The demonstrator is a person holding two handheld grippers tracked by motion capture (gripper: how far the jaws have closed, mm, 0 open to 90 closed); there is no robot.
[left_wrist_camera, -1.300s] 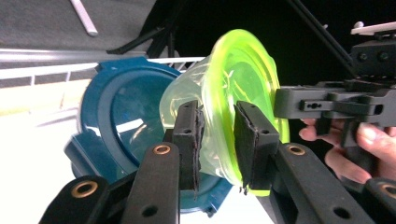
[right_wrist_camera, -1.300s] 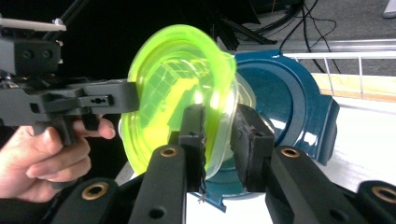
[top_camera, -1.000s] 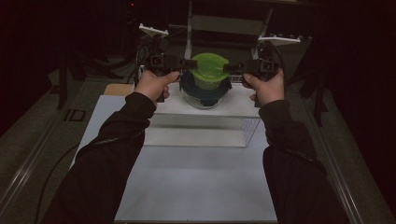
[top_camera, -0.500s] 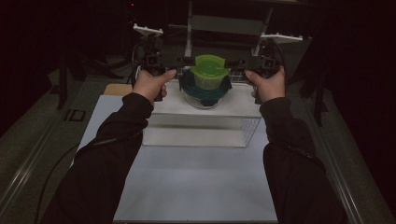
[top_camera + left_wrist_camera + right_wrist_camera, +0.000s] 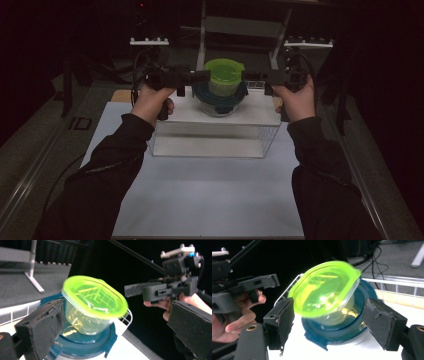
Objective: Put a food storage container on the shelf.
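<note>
A clear tub with a lime-green lid hangs tilted just above a larger round container with a dark blue lid. My left gripper comes at the tub from its left, jaws wide open, with one pad against the tub's side. From the opposite side my right gripper meets it, also wide open, one pad near the lid's rim. The tub seems squeezed between the two grippers.
The blue-lidded container rests on a white wire shelf, which stands on a white mat. A metal stand rises behind the shelf. Dark floor surrounds the mat.
The green-lidded tub has risen off the blue-lidded container and tilted. Both grippers have moved up with it.
</note>
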